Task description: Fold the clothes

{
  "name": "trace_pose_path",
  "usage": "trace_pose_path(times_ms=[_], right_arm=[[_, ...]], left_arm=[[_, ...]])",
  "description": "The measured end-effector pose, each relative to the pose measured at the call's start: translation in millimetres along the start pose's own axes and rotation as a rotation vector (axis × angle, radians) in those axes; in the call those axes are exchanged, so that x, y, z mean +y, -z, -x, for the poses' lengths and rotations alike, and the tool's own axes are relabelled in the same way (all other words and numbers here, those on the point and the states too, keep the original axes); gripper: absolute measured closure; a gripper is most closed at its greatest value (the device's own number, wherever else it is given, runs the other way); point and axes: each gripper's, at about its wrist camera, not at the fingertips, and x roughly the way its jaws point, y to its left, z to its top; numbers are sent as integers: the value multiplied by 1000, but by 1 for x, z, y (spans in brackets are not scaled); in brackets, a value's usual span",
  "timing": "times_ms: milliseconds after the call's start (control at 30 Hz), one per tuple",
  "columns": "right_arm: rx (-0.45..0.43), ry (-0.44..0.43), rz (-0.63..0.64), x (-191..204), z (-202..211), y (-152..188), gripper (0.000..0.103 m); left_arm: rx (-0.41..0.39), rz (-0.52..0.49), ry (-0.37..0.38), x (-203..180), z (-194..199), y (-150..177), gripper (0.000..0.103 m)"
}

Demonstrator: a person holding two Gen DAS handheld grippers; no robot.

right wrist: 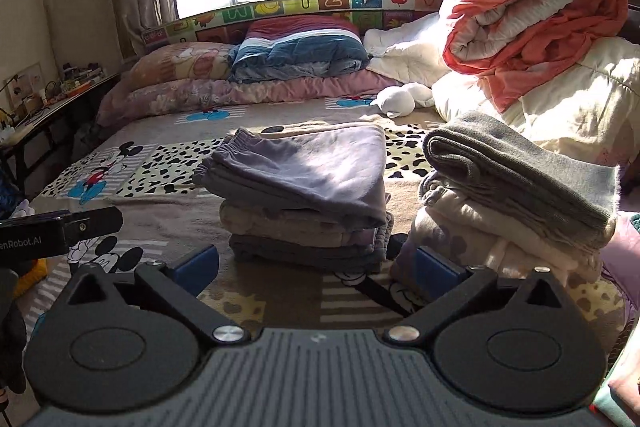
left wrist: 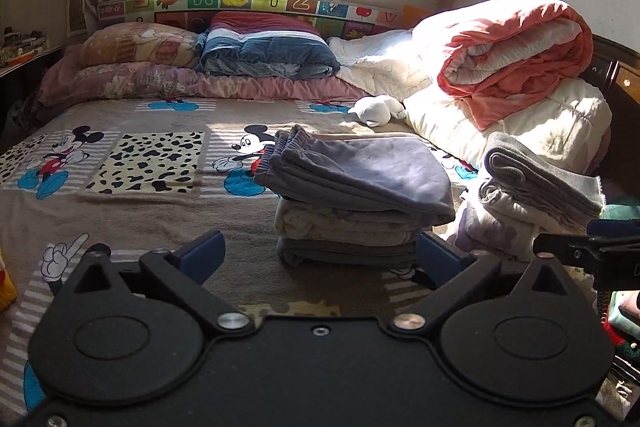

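Two folded stacks on bed (left wrist: 132, 227). Centre stack (left wrist: 352, 203): grey trousers on top, elastic waistband to left, two folded pieces beneath. Right stack (right wrist: 516, 195): grey knit over cream garments, just beside the first.

Left gripper (left wrist: 320, 255) and right gripper (right wrist: 316, 265) both spread wide, holding nothing, low before the stacks.

Judgement: cloth soft, light, limp; slumps if pinched at single layer. Best hold at folded edge or waistband, through all layers.

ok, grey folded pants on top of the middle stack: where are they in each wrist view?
Left wrist: grey pants right of centre, topping the stack just beyond the open left gripper.
Right wrist: grey pants near centre, above the open right gripper.
Shared landmark: white plush toy behind the stack.
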Motion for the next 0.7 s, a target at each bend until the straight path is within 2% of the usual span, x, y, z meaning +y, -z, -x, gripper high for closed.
trace_pose_path(times_ms=[333, 567, 700], right_arm=[[-9, 9, 0, 9, 43, 3, 0], [-11, 10, -7, 12, 59, 7, 0], [-10, 10, -9, 14, 65, 9, 0]], left_arm=[[-15, -37, -34, -20, 39, 1, 0], [-50, 16, -58, -22, 59, 1, 0], [-56, -1, -57, -28, 66, 1, 0]])
